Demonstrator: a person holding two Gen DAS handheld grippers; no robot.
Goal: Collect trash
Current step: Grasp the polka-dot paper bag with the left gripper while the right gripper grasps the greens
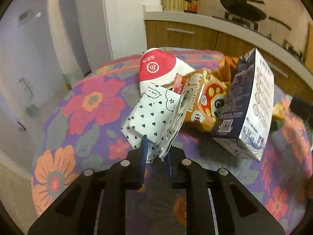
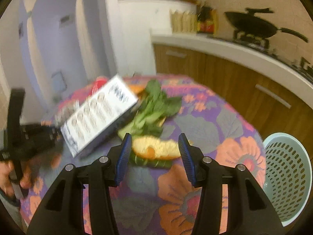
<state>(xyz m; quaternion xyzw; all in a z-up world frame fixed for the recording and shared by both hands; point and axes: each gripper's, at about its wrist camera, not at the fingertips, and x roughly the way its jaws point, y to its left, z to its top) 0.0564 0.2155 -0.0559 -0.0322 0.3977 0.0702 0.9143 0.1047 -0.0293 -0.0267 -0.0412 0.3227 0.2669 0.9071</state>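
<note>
Trash is heaped toward the far edge of the round table [image 1: 64,121], whose floral cloth in purple, coral and orange drapes over the near rim. Through your left wrist camera, your left gripper [image 1: 156,152] has its blue-padded fingers nearly together, pinched on the lower edge of a white paper bag [image 1: 148,117] printed with small black hearts; the paper is creased and folded, one flap curling up on its right side. Just behind the bag lies a crushed paper cup [image 1: 156,68] with a red band and white logo, its torn white wall touching the bag's top. To the right, a glossy orange snack wrapper [image 1: 203,101], crinkled and bearing a cartoon face, sits against a rectangular carton [image 1: 252,105] in white and dark blue that is tilted on one corner. Through your right wrist camera, your right gripper [image 2: 154,152] stands wide open with nothing between its ribbed blue pads, which frame a curved piece of orange peel [image 2: 156,147] showing its pale pithy inside; the peel rests on a strip of green vegetable trimming [image 2: 150,162] near the table's middle. Beyond it lie limp leafy greens [image 2: 154,105] with pale stalks, touching the blurred carton [image 2: 97,115]. Beside the table's right edge stands a pale blue perforated plastic basket [image 2: 287,176], round-rimmed. At the left edge of this view your left hand [image 2: 11,178] grips the black tool.
</note>
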